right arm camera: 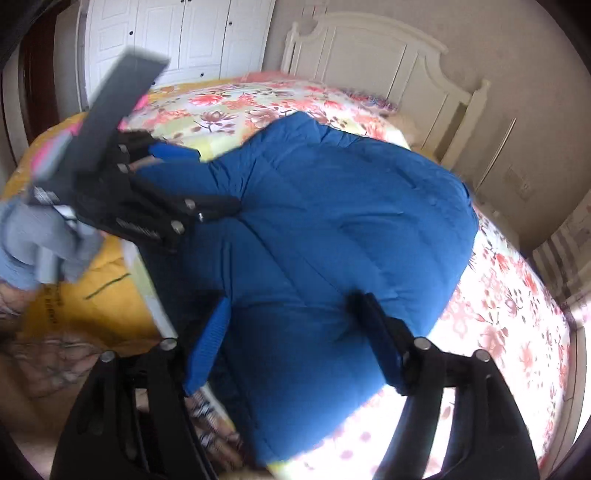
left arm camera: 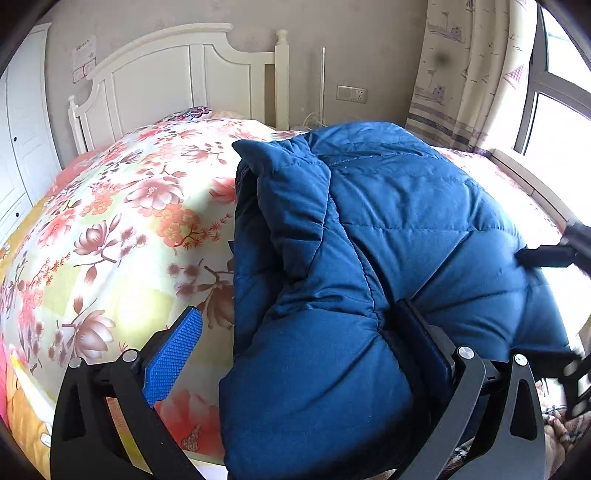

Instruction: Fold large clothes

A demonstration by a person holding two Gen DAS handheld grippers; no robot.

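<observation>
A blue puffer jacket (left arm camera: 388,229) lies folded in a thick bundle on the floral bed (left arm camera: 122,221). My left gripper (left arm camera: 299,350) is open wide at the jacket's near corner. Its blue pad (left arm camera: 173,362) hangs over the sheet, clear of the cloth, and the black finger rests on top of the jacket. In the right wrist view my right gripper (right arm camera: 293,345) is open over the near edge of the jacket (right arm camera: 332,221), its pads not pressing on it. The left gripper (right arm camera: 199,177) shows there at the jacket's far left corner.
A white headboard (left arm camera: 177,74) closes the far end of the bed. A curtain (left arm camera: 465,74) and a window (left arm camera: 554,110) are on the right, and white wardrobe doors (right arm camera: 177,33) on the other side. A yellow cover (right arm camera: 92,295) lies at the bed's edge. A gloved hand (right arm camera: 37,236) holds the left gripper.
</observation>
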